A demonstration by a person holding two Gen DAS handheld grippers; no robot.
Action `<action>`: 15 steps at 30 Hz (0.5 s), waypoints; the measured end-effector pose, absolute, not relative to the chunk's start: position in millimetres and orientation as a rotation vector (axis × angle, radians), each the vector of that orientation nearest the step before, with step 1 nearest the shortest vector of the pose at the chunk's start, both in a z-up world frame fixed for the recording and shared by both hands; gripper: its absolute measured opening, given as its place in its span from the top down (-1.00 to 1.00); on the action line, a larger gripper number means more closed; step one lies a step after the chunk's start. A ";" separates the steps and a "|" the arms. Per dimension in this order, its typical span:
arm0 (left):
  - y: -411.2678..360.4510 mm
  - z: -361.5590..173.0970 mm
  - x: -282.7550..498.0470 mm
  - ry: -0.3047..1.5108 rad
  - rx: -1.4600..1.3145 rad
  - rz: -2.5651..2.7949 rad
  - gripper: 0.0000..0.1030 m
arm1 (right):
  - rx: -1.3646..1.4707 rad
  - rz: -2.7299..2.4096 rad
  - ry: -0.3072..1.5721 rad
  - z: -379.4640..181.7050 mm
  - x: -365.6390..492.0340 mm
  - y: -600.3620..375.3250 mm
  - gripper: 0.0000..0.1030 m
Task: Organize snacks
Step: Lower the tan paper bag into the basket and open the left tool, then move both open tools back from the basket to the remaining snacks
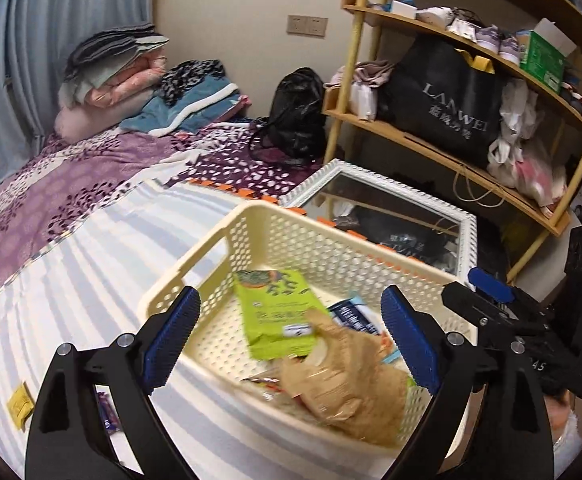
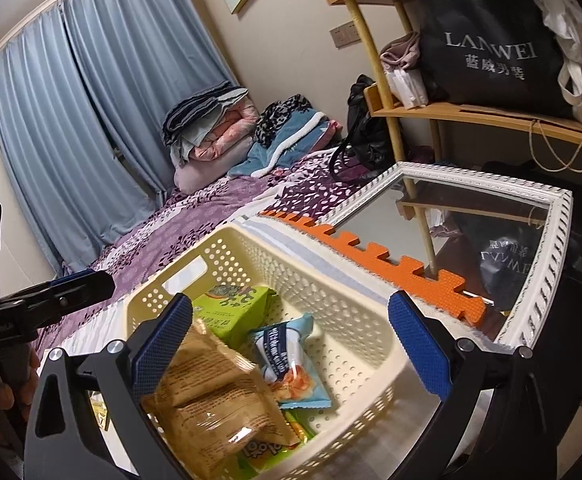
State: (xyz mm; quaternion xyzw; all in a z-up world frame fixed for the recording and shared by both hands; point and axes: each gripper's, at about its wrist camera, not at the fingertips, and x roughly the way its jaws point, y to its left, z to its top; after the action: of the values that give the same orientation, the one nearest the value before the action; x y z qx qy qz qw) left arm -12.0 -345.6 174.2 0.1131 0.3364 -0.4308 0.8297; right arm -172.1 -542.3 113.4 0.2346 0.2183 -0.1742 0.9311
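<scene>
**Snack basket on the bed, both tools hanging over it**

My left tool (image 1: pixel 291 340) is over the near end of the cream perforated basket (image 1: pixel 331 252), fingers spread wide apart with nothing between them. Same for my right tool (image 2: pixel 291 344): blue pads well apart, gripping nothing, hovering above the basket (image 2: pixel 355 344) from the other side. In the left view my right tool (image 1: pixel 487 300) shows just past the basket's right edge, and in the right view my left tool (image 2: pixel 79 284) pokes in from the left over the purple bedding.

The basket sits on the striped blue-and-white sheet (image 1: pixel 91 280) on the bed, near the edge where the orange foam mat (image 2: pixel 391 264) and the white-framed mirror (image 2: pixel 539 280) are.

The snacks are all in the basket:
- a green packet (image 1: pixel 275 312) lying flat toward the far end
- a tan crinkly bag (image 2: pixel 211 396) on top of the pile at the near end, partly overlapping the green one
- a light blue packet (image 2: pixel 287 356) beside the tan bag, with shrimp on it
- another green-yellow wrapper (image 2: pixel 267 456) peeking out underneath

Outside the basket, a small yellow packet (image 1: pixel 21 404) lies on the sheet to the left, and something purple-blue (image 1: pixel 107 412) lies behind my left tool's finger; I can't tell what it is.
</scene>
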 end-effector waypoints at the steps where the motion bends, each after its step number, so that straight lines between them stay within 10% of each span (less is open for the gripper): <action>1: -343.0 174.1 -11.1 0.710 0.245 -0.903 -0.82 | 0.477 -0.354 0.448 114.1 -171.1 -540.3 -0.90; 15: -282.7 174.3 8.9 0.707 0.215 -0.769 -0.94 | 0.423 -0.303 0.436 133.3 -158.4 -508.8 -0.90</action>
State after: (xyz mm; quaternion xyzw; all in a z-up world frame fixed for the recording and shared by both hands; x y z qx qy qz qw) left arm 8.9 -282.7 174.3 0.1025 0.3370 -0.3666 0.8611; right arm -158.4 -508.8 133.3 0.2076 0.2140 -0.1486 0.9429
